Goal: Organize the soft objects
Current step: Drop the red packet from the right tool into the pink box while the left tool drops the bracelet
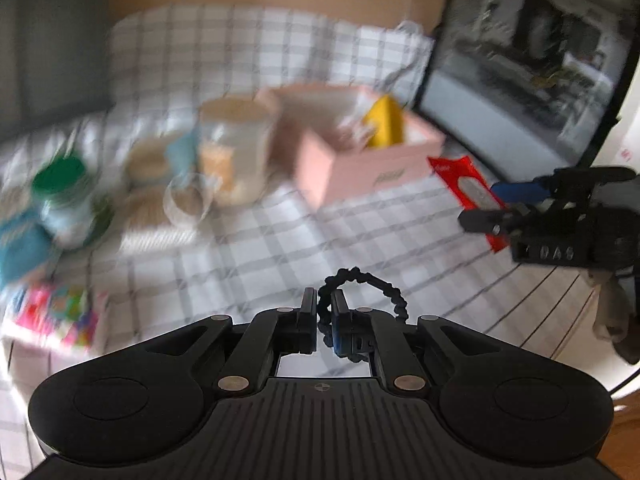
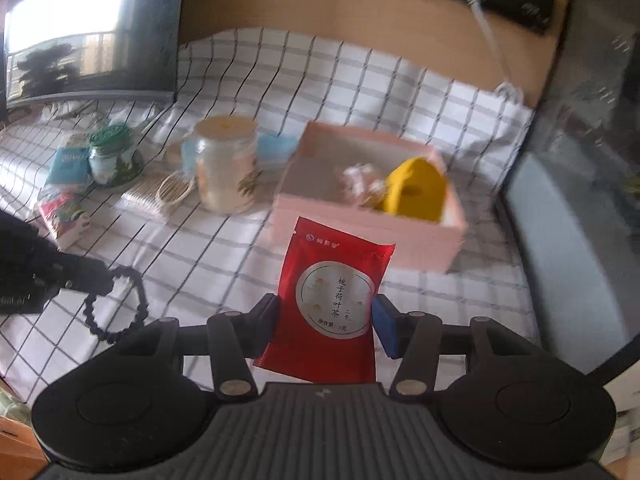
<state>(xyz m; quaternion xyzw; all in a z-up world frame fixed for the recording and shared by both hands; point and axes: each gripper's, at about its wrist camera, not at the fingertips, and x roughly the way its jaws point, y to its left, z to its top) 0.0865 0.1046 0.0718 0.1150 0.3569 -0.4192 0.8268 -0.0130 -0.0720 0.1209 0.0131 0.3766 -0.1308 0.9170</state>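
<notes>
So my left tool [image 1: 323, 312] is clenched on a black scrunchie [image 1: 362, 304], with the loop sticking out past the fingertips above the checked cloth on the counter [image 1: 248, 248]. My right tool [image 2: 325, 320] has a red tea sachet [image 2: 334, 300] sitting between its fingers; both pads look like they're right at the packet's edges, so I'd call that a grip, though the packet stands wide between them.

Using the pink box [image 2: 372, 216] as the landmark: the sachet is just in front of it, the scrunchie is well off to its front-left. Inside the box there's a yellow soft thing [image 2: 416, 192] and something pale and crinkly that's too blurry to name. Just left of the box stands a glass jar [image 2: 226, 168], and further left a green-lidded jar [image 2: 112, 154].
</notes>
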